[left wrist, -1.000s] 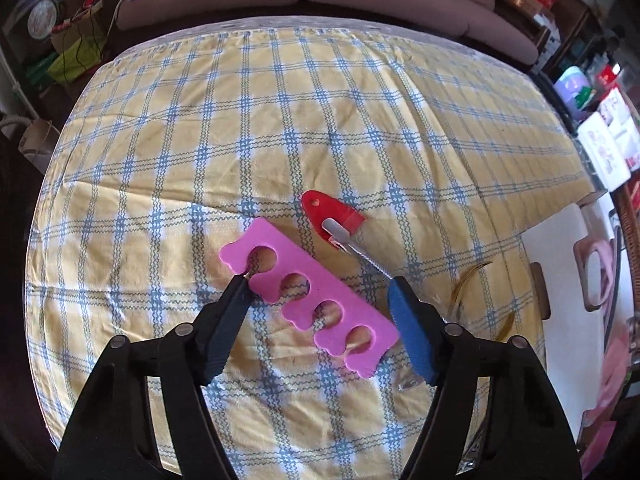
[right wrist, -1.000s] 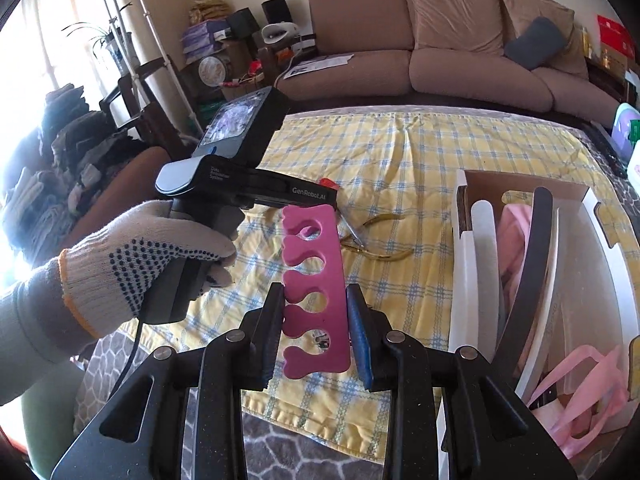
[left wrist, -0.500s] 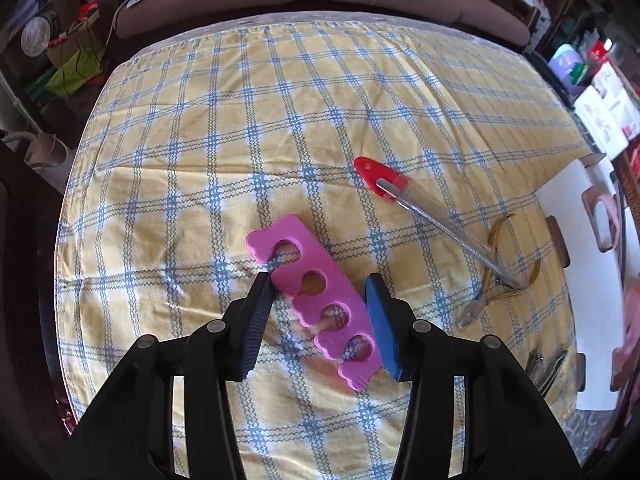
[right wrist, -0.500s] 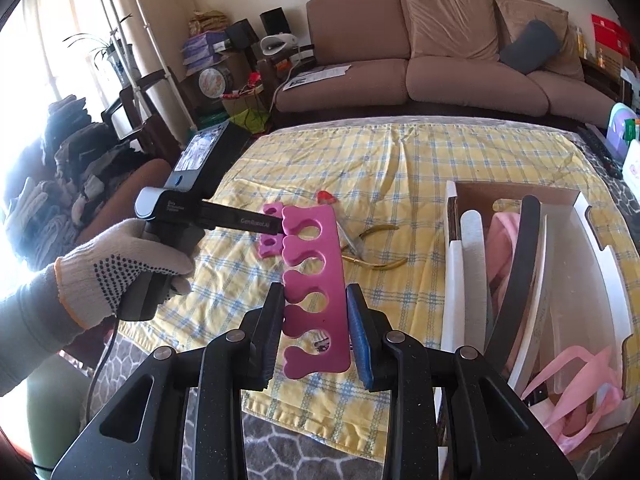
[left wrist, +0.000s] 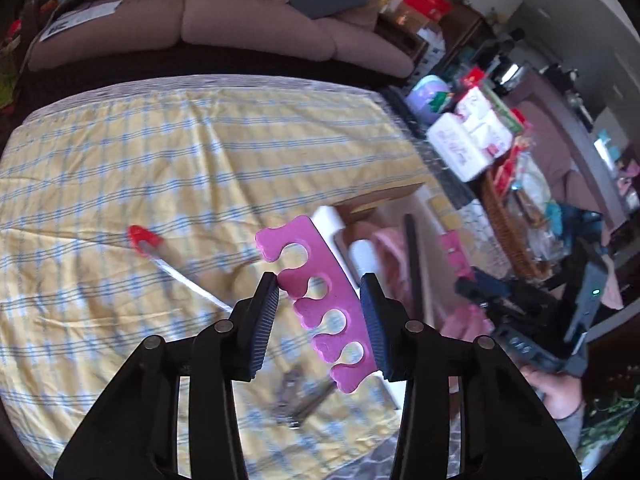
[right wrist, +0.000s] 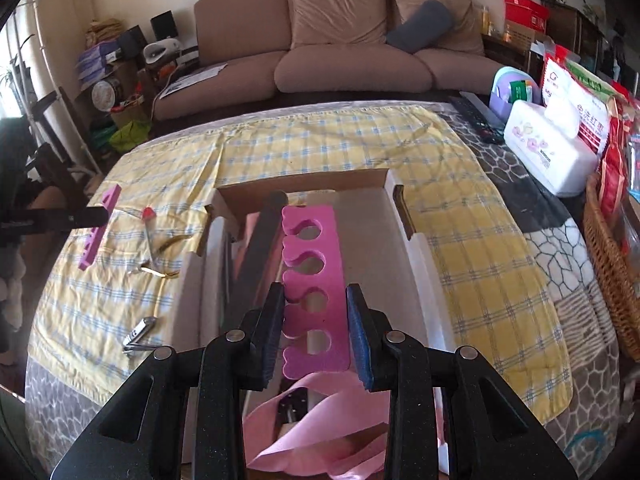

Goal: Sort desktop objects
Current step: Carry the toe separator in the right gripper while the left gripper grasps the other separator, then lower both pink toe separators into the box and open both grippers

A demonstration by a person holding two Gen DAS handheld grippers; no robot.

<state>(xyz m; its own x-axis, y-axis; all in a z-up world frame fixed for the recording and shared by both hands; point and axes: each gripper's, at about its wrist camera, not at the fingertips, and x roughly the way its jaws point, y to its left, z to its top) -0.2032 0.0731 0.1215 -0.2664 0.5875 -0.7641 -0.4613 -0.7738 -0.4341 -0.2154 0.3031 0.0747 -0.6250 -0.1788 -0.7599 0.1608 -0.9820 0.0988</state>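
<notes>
Two pink toe separators, one per gripper. Right gripper (right wrist: pixel 316 330) has its fingers clamped on one toe separator (right wrist: pixel 310 284), held over the open white box (right wrist: pixel 416 248). Left gripper (left wrist: pixel 320 318) is clamped on the other separator (left wrist: pixel 320 292), up off the yellow checked cloth (left wrist: pixel 160 168) left of the box, near nail clippers (right wrist: pixel 138 338).

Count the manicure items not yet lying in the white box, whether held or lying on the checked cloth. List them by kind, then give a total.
Pink foam toe separators: 2
Red-capped cuticle pusher: 1
Gold-handled nail nippers: 1
Silver nail clippers: 1
Total: 5
</notes>
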